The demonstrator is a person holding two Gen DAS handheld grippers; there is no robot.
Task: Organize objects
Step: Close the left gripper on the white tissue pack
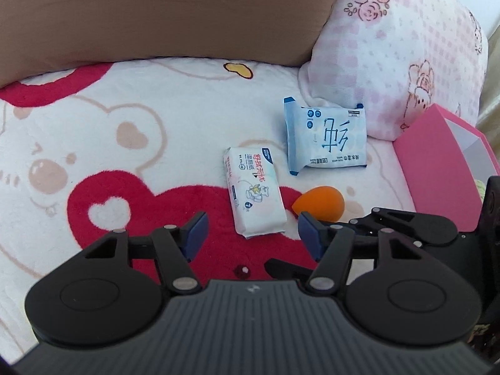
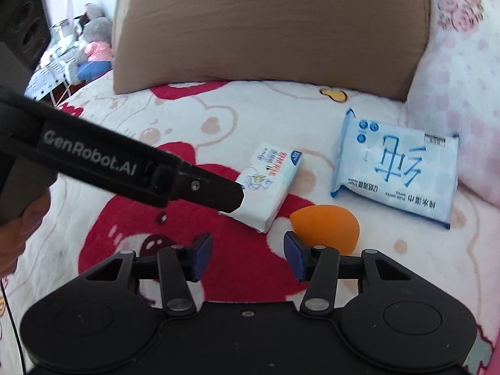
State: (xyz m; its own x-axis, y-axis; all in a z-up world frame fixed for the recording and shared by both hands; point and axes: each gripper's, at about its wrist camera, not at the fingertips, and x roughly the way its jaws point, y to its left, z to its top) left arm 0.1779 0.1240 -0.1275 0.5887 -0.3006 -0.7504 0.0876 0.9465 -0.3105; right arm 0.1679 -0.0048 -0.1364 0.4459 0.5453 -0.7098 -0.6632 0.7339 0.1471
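A small white tissue pack [image 1: 253,195] lies on the blanket, just beyond my left gripper [image 1: 251,234], which is open and empty. An orange egg-shaped sponge [image 1: 318,203] lies to its right, and a larger blue wipes pack [image 1: 326,136] lies farther back. In the right wrist view, my right gripper [image 2: 248,254] is open and empty, with the sponge [image 2: 326,226] just past its right finger. The tissue pack [image 2: 270,184] and the wipes pack [image 2: 397,168] lie beyond. The left gripper's arm [image 2: 125,168] reaches in from the left, its tip over the tissue pack.
A pink box [image 1: 443,162] stands at the right. A brown cushion [image 1: 156,15] and a pink floral pillow [image 1: 400,47] line the back. The red-and-white bear blanket [image 1: 125,143] covers the bed. Plush toys [image 2: 93,47] sit off the bed at far left.
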